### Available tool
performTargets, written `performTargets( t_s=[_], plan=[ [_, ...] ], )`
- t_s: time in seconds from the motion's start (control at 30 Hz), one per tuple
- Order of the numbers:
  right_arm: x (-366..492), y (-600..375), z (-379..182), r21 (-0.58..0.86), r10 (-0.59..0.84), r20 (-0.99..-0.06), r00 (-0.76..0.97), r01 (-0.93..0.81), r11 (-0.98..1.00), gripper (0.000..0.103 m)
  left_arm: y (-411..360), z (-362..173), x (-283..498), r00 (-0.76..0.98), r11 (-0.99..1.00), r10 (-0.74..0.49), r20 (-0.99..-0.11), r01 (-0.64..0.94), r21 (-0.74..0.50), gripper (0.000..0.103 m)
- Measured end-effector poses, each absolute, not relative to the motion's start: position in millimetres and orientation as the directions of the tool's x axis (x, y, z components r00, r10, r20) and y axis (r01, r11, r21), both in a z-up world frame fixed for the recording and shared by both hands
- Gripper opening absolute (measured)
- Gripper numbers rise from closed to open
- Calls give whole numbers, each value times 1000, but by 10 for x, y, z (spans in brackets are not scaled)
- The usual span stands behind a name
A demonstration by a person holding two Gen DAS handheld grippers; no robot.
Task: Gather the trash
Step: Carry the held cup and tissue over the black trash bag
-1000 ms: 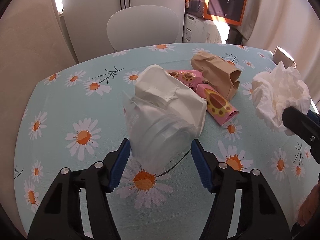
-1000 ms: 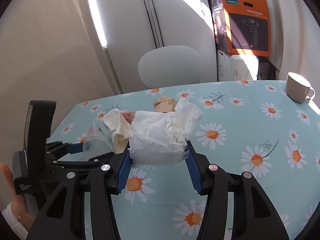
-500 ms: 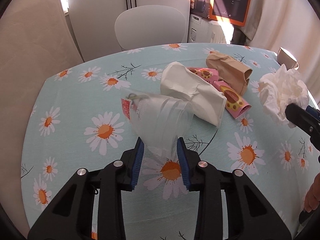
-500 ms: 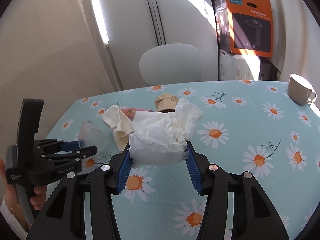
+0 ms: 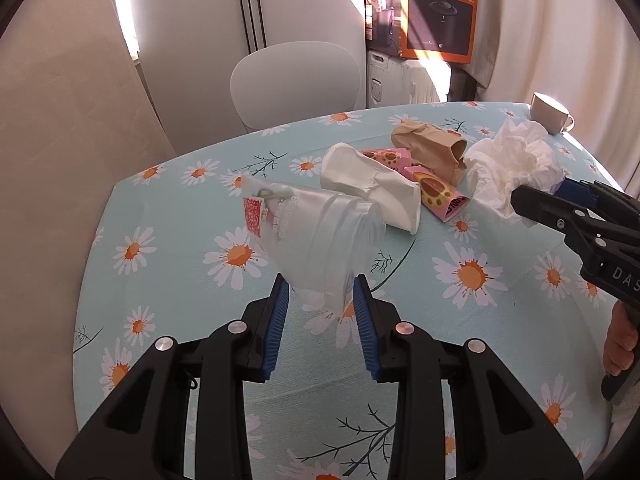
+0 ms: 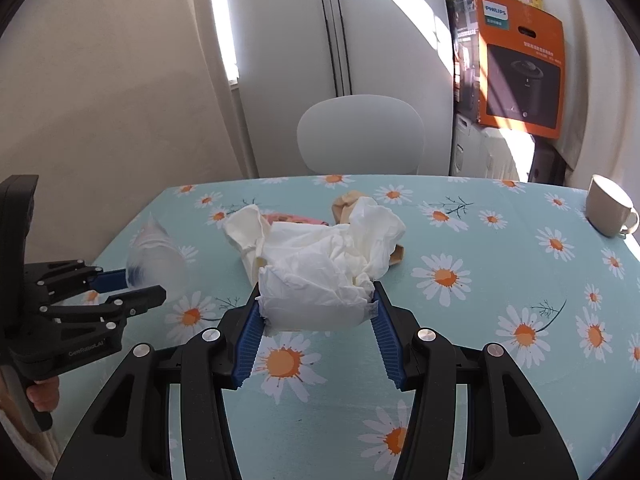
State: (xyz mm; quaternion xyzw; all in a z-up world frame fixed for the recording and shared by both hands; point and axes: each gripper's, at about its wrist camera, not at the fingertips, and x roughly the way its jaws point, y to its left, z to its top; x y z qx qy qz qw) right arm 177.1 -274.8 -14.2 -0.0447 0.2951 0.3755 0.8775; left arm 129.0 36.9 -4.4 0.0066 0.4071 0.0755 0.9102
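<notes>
My left gripper (image 5: 320,286) is shut on a crumpled clear plastic cup (image 5: 316,232) with a red label and holds it above the daisy tablecloth (image 5: 168,280). It also shows in the right wrist view (image 6: 154,258). My right gripper (image 6: 316,306) is shut on a wad of white tissue (image 6: 332,256), lifted off the table; the wad shows in the left wrist view (image 5: 516,160). On the table lie a white paper bag (image 5: 372,188), pink snack cartons (image 5: 436,194) and a brown paper bag (image 5: 428,146).
A beige mug (image 6: 610,206) stands at the table's far right. A white chair (image 6: 360,136) is behind the far edge. An orange box (image 6: 520,64) sits on white units at the back right. A curtain hangs at the left.
My left gripper closed on the plastic cup and lifted it off the table, drawing back from the pile. My right gripper kept holding the tissue and rose slightly.
</notes>
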Motion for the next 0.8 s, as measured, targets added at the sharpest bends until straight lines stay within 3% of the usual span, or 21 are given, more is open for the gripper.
performTargets(
  t_s=[0.47, 0.6, 0.8],
  plan=[
    [1491, -2700, -96, 114, 684, -494, 537, -740, 663, 48, 163, 164, 789, 789, 992, 124, -602, -111, 58, 34],
    [1291, -2818, 20, 70, 669, -463, 582, -728, 682, 48, 125, 279, 654, 815, 999, -10, -579, -15, -40, 34],
    [968, -3156, 141, 48, 639, -442, 629, -695, 718, 48, -90, 371, 523, 836, 994, -108, -538, 101, -41, 34]
  ],
)
